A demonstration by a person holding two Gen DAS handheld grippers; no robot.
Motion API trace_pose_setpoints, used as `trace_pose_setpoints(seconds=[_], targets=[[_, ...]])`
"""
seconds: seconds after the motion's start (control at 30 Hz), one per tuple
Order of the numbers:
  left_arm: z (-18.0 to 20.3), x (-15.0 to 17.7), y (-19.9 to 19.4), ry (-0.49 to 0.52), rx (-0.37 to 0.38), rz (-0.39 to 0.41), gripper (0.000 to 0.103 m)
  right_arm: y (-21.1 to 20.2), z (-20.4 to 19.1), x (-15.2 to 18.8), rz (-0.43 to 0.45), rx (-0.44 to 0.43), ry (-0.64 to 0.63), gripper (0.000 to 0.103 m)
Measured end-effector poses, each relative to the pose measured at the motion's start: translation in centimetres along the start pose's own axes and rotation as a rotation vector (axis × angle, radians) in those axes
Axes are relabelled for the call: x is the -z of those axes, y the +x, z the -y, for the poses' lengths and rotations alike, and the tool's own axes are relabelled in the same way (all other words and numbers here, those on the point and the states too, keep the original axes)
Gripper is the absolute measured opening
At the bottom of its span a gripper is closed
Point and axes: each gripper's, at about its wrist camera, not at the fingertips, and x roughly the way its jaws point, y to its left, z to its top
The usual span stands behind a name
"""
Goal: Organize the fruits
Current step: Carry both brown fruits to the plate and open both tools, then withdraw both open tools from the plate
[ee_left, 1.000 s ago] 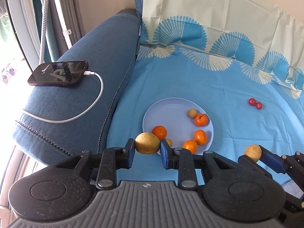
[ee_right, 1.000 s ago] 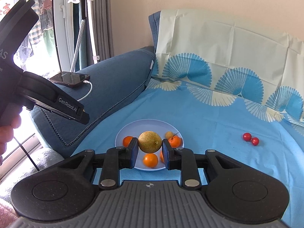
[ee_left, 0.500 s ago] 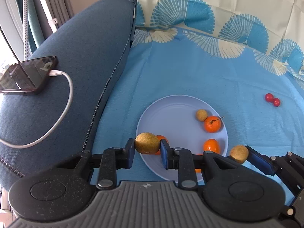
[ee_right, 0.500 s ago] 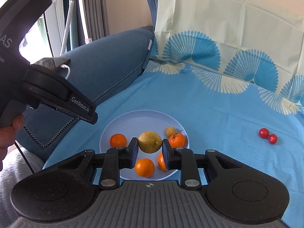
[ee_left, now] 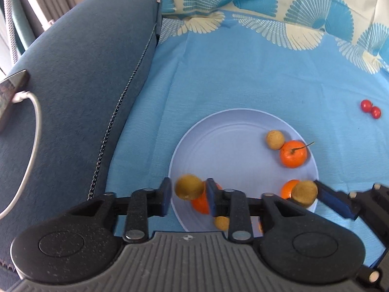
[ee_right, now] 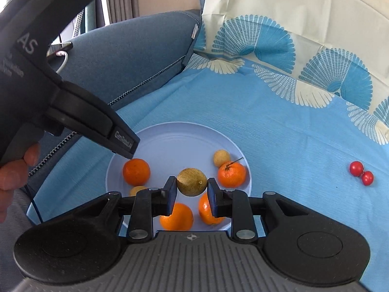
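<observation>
A pale blue plate lies on the blue cloth and holds several oranges and small tan fruits. My left gripper has its fingers spread a little wider than a brown-green round fruit, which looks blurred between them above the plate's near left edge. My right gripper is shut on a similar brown-green fruit and holds it over the plate's near right part; that fruit also shows in the left wrist view. Two red cherries lie on the cloth to the right.
A dark blue sofa arm rises at the left and carries a phone on a white cable. A patterned cream and blue cover hangs over the sofa back. The left gripper's body reaches over the plate's left edge.
Both grippers moved forward and down over the plate. My left gripper's fingers have parted, and its brown-green fruit now looks blurred between them.
</observation>
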Motion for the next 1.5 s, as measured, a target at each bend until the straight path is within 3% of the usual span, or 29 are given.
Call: trace_pose_setpoints(seconds=[0.03, 0.1, 0.17, 0.27, 0.47, 0.7, 0.87, 1.1, 1.5], targets=[[0.0, 0.0, 0.1, 0.005, 0.005, 0.005, 0.074, 0.1, 0.0, -0.1, 0.002, -0.001, -0.004, 0.029], [-0.2, 0.1, -0.3, 0.0, 0.0, 0.035, 0.102, 0.3, 0.0, -0.4, 0.003, -0.01, -0.018, 0.039], [-0.3, 0.4, -1.0, 0.001, -0.02, 0.056, 0.103, -0.1, 0.1, -0.6, 0.014, -0.007, -0.021, 0.061], [-0.4, 1.3, -1.6, 0.021, -0.054, 0.022, 0.103, -1.2, 0.1, -0.7, 0.012, 0.006, -0.015, 0.077], [-1.7, 4.7, -5.7, -0.015, -0.06, 0.028, 0.103, -5.5, -0.6, 1.1, -0.008, 0.013, 0.019, 0.093], [-2.1, 9.6, -10.1, -0.048, -0.08, 0.029, 0.103, -11.4, -1.3, 3.5, -0.018, 0.033, 0.093, 0.096], [-1.7, 12.6, -12.7, -0.063, -0.083, 0.054, 0.103, -15.8, -1.1, 5.0, 0.041, 0.06, 0.118, 0.097], [-0.9, 14.0, -16.5, -0.036, -0.089, 0.148, 0.103, -20.0, -1.5, 6.1, 0.151, 0.093, 0.107, 0.099], [-0.2, 15.5, -20.0, -0.017, -0.094, 0.227, 0.103, -23.4, -2.3, 7.1, 0.218, 0.094, 0.103, 0.102]])
